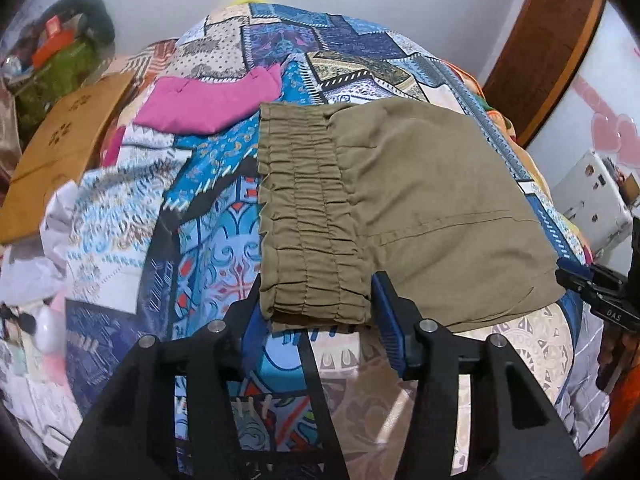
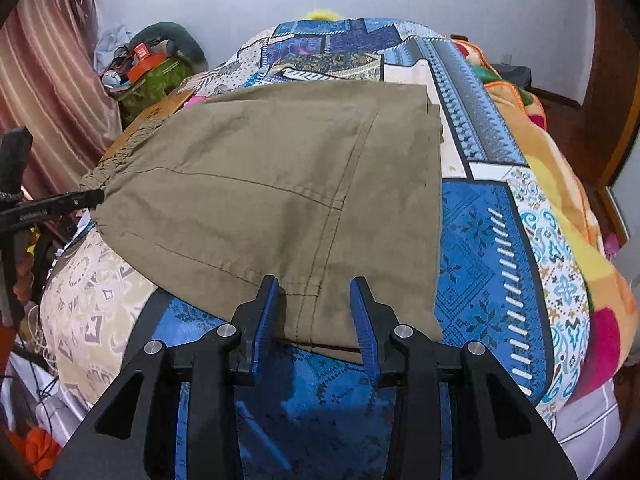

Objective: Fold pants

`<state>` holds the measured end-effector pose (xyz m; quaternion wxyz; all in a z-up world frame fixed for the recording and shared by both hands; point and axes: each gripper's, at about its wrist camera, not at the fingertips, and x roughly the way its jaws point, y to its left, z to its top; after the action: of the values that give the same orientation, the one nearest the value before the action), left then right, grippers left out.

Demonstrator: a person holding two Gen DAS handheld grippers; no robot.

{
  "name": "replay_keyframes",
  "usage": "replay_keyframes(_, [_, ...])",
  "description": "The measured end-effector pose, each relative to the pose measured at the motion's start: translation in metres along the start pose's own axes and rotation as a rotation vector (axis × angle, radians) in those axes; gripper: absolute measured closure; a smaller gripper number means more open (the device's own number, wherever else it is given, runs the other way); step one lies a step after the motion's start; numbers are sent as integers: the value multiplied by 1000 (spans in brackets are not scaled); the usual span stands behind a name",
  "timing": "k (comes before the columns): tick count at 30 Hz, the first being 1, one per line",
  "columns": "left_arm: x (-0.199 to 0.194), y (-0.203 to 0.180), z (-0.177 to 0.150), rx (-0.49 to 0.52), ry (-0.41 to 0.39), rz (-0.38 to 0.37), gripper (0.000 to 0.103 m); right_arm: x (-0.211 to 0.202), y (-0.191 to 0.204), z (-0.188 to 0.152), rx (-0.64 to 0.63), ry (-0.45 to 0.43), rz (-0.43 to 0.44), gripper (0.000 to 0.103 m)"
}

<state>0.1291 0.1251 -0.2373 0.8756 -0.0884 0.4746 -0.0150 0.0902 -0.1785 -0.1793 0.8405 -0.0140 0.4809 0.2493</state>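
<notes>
Folded olive-green pants point(image 1: 420, 192) lie flat on a patterned blue bedspread point(image 1: 216, 240). Their gathered elastic waistband point(image 1: 308, 208) faces left. My left gripper point(image 1: 316, 312) straddles the near corner of that waistband. Its blue pads stand just outside the cloth on either side, which is not pinched. In the right wrist view the pants point(image 2: 260, 184) spread across the bed, and my right gripper point(image 2: 314, 300) is open over their near edge at the seam, the cloth lying slack between the pads. Each gripper shows in the other's view: the right gripper point(image 1: 576, 280), the left gripper point(image 2: 94, 196).
A pink garment point(image 1: 208, 104) lies behind the waistband, with a white patterned cloth point(image 1: 108, 220) to the left. A cardboard box point(image 1: 60, 152) and a green bag point(image 1: 64, 68) stand at the far left. An orange and yellow blanket point(image 2: 560, 208) runs along the right edge of the bed.
</notes>
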Motion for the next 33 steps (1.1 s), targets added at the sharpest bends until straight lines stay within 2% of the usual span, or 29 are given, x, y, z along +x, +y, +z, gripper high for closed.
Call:
replay_keyframes(3, [-3,5,1,-29,-14,38,31,0,-4,-1,33,2,15,70])
replay_keyframes(7, [-12,5,13,-23,-4,39,29,-7,-4,1,14,14,11,65])
replay_keyframes(11, [-29,-3,34,29,-57,84,28,-14,-7,9,-10,25,-12,55])
replay_keyframes(13, [-33,-3,48,49,-85,109,23,-18,-10,18,-28,14,-44,54])
replay_keyframes(18, [-23,2,83,49,-97,125,22,-19,-23,50,-43,-34,-78,52])
replay_keyframes(20, [-12,5,98,41,-86,133,22,-16,-27,63,-50,-54,-81,47])
replay_keyframes(26, [34,19,131,6,-9,106,22,9,-43,111,-90,-92,-123,47])
replay_keyframes(31, [68,26,137,-8,59,64,22,47,-61,153,-126,-110,-158,47])
replay_keyframes(33, [80,28,135,-16,85,46,22,66,-72,168,-109,-105,-140,47])
